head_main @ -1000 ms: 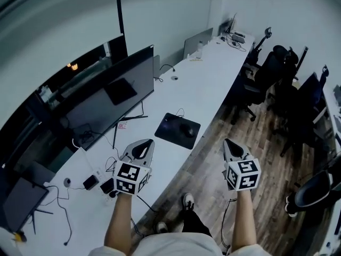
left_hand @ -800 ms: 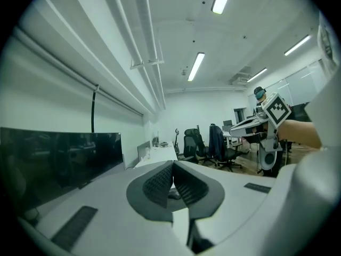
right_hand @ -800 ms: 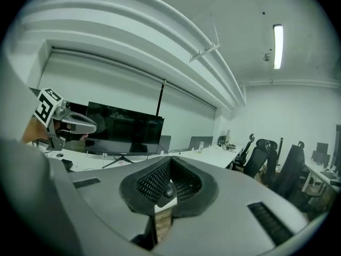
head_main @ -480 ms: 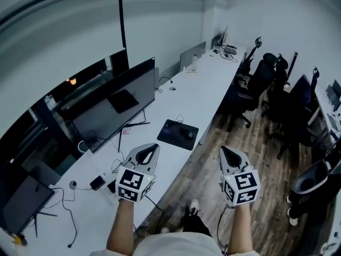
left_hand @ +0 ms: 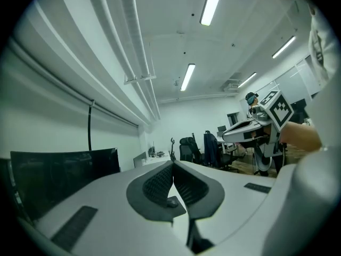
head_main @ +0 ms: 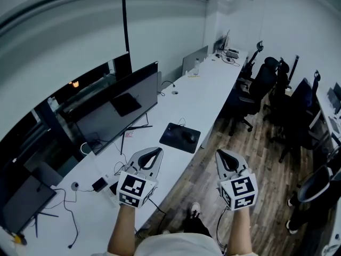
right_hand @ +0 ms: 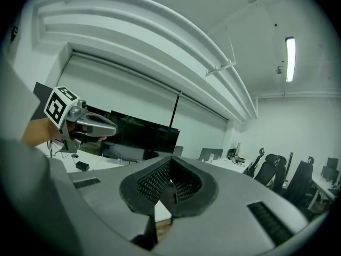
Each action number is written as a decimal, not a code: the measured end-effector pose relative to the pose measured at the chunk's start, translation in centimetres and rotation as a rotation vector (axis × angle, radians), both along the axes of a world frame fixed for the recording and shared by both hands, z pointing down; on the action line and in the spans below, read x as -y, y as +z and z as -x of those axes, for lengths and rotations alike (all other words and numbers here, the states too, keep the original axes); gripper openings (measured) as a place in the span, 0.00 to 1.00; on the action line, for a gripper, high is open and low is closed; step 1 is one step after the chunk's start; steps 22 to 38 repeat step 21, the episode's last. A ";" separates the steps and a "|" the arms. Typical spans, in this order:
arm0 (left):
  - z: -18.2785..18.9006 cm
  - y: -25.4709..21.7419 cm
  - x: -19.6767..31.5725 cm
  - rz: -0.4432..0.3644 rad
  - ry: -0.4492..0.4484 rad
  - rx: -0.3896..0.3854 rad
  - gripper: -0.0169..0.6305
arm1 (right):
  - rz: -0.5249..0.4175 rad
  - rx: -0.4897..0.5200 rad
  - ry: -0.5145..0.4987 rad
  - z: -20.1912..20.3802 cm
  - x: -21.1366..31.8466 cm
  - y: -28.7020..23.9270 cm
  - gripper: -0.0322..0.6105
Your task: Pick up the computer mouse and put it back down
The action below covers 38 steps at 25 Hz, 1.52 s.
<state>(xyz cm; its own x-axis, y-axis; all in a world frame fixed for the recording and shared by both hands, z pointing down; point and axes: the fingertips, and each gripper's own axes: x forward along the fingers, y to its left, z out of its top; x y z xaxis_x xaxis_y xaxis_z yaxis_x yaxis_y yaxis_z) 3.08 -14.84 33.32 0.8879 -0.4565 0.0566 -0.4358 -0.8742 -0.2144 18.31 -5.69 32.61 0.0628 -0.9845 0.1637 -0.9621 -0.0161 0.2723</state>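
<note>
Both tongs were pressed together on nothing, left tongs (head_main: 155, 151) and right tongs (head_main: 221, 154) held well apart from the computer mouse (head_main: 188, 137), which sat on its mouse pad (head_main: 173, 134) farther along the desk (head_main: 208, 89). Fits pre-grab or already-put-back, honestly.

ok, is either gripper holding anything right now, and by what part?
Nothing is held. The left gripper and right gripper both have their jaws together with nothing between them. The mouse sits on its pad, untouched.
</note>
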 end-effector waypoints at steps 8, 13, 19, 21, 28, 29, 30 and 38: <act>-0.2 0.2 0.5 0.000 -0.003 0.003 0.05 | -0.002 0.007 0.006 -0.4 0.6 0.2 0.07; -0.4 0.4 0.9 0.002 -0.006 0.003 0.05 | 0.001 -0.004 0.015 -0.8 0.9 0.3 0.07; -0.6 0.6 1.4 0.007 -0.010 0.004 0.05 | 0.009 -0.004 0.018 -1.2 1.4 0.6 0.07; -0.6 0.6 1.6 0.007 -0.011 0.003 0.05 | 0.009 -0.004 0.020 -1.3 1.5 0.6 0.07; -0.6 0.6 1.6 0.007 -0.011 0.003 0.05 | 0.009 -0.004 0.020 -1.3 1.5 0.6 0.07; -0.6 0.6 1.6 0.007 -0.011 0.003 0.05 | 0.009 -0.004 0.020 -1.3 1.5 0.6 0.07; -0.6 0.6 1.6 0.007 -0.011 0.003 0.05 | 0.009 -0.004 0.020 -1.3 1.5 0.6 0.07; -0.6 0.6 1.6 0.007 -0.011 0.003 0.05 | 0.009 -0.004 0.020 -1.3 1.5 0.6 0.07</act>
